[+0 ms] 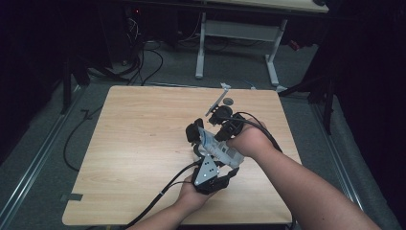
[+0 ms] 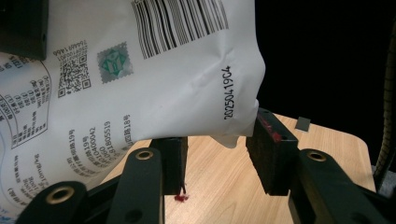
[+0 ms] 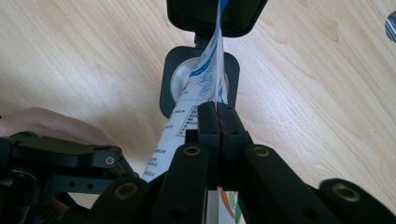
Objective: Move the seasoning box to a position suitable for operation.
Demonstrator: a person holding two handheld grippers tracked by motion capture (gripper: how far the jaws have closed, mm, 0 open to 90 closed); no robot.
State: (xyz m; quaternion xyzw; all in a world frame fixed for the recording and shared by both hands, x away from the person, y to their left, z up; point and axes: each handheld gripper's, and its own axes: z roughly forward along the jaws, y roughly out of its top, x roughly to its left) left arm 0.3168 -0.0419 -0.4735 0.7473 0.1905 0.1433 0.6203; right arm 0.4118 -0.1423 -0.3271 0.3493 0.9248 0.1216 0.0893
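**Spotter:** Where's the packet, and who has it?

**Operator:** I see the white printed pouch (image 1: 216,147) held up off the bench (image 1: 134,143), between my two hands near the right-hand middle of the top. My right gripper (image 3: 217,122) has its jaws pressed flat together on the pouch's thin edge, so that one is clamped on it. In the right gripper view the pouch runs edge-on, straight away from those jaws toward the other gripper.

**Spotter:** And the left?

**Operator:** The left gripper (image 2: 217,161) stands about half open. In its own view the pouch's lower corner hangs just above and between the two black pads (image 2: 271,154). I can't see either pad pressing on it, though the corner looks to brush the right-hand one.

**Spotter:** So what does the next move turn on?

**Operator:** That corner. I judge the left jaws have to come up a touch and close on it, with the pouch's long axis running from one gripper to the other.

**Spotter:** How does it look?

**Operator:** Soft and creased, white, with a barcode (image 2: 180,23), a QR code, a small green seal and a printed date code down the side; blue print on the other face.
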